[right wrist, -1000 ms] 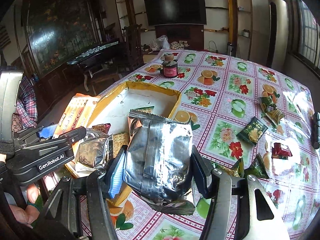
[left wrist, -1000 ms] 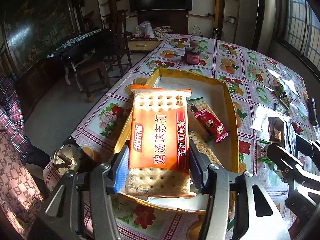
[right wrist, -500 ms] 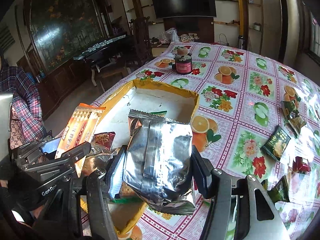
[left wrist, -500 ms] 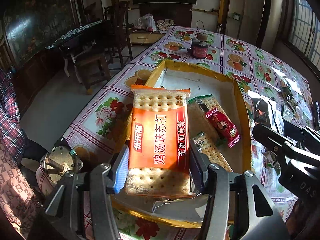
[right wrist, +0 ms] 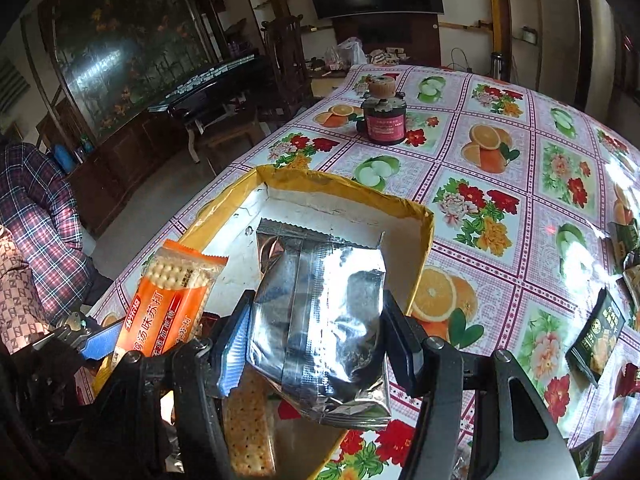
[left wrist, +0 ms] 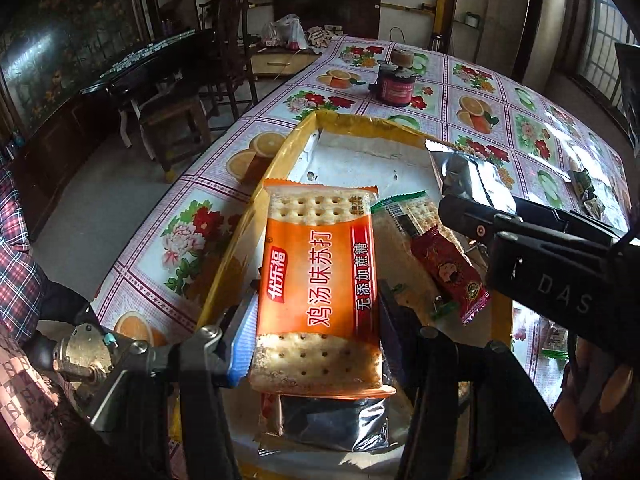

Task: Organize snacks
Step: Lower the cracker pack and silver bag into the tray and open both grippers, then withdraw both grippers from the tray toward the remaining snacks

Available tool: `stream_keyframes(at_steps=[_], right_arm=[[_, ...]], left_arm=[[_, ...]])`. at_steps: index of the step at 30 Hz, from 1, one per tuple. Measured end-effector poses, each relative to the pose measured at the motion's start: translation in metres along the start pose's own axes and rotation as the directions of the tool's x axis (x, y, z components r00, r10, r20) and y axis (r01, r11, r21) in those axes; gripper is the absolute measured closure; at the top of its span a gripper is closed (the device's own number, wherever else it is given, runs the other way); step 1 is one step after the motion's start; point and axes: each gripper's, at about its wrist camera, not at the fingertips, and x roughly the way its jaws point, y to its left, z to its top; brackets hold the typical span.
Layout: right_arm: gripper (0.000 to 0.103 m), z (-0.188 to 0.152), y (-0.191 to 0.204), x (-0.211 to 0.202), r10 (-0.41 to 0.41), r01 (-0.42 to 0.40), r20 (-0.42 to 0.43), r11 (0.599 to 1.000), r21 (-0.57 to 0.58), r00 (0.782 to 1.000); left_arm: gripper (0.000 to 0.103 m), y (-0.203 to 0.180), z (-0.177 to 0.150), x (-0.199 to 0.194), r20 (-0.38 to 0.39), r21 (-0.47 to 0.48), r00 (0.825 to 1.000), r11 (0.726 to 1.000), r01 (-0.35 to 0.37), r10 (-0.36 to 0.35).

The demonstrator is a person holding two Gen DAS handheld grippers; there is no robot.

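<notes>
I've got my left gripper (left wrist: 316,344) pinching the orange cracker pack (left wrist: 318,280) by its long edges, low end between the pads, top end pointing to 12 o'clock over the yellow-rimmed box (left wrist: 280,152). My right gripper (right wrist: 316,344) is clamped on the silver foil bag (right wrist: 320,308) the same way, hanging over the box's near-right corner at abt 5 o'clock of the tray floor.

Inside the box already: a clear-wrapped cracker sleeve (left wrist: 404,216) and a red snack packet (left wrist: 452,276) at 3 o'clock of my orange pack, plus another foil pouch (left wrist: 332,424) right under it at 6.

Risks, as I judge them:
- Both tools crowd the same box. In the left view the right tool's black body sits at 3 o'clock, v. near my left pads, so the two could knock together and jolt a pack loose.
- Foil bag is slick and puffy; I grip it low, so it could slide out or flop over the box wall at 4 o'clock onto the tablecloth (right wrist: 520,160).
- Crackers are brittle; squeezing harder or dropping the pack on the pouch below may crack them.
- If I let go of orange pack here it lands on top of stuff, not flat, and could tip over the left rim.

Can't tell if the foil bag's lower edge touches the box wall, since it's hidden by the bag itself.

Loose small packets (right wrist: 596,340) wait at 3 o'clock on the table.
</notes>
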Motion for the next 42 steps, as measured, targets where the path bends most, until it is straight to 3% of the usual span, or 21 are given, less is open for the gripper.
stream_keyframes(at_steps=[8,11,14,25,42], right_arm=[[0.044,0.003,0.001,0.025,0.010,-0.010,-0.054,1.000,-0.010,0.999],[0.042,0.002,-0.001,0.024,0.006,-0.006,-0.041,1.000,-0.002,0.999],[0.041,0.001,-0.004,0.016,0.003,-0.002,-0.022,1.000,0.009,1.000],[0.041,-0.020,-0.022,-0.041,-0.017,0.014,0.052,0.998,0.055,0.999],[0.036,-0.092,-0.083,-0.124,-0.205,0.184,0.103,0.967,0.178,0.973]], left_arm=[[0.045,0.003,0.004,0.008,-0.011,-0.012,1.000,1.000,-0.005,0.005],[0.036,0.006,0.004,0.006,-0.006,-0.024,1.000,1.000,-0.009,0.008],[0.034,0.007,0.004,0.000,0.009,-0.030,1.000,0.999,-0.014,0.015],[0.034,-0.008,-0.002,-0.032,0.072,-0.019,0.997,1.000,0.007,-0.006],[0.033,-0.051,-0.020,-0.077,0.148,0.057,0.988,0.998,0.033,-0.041]])
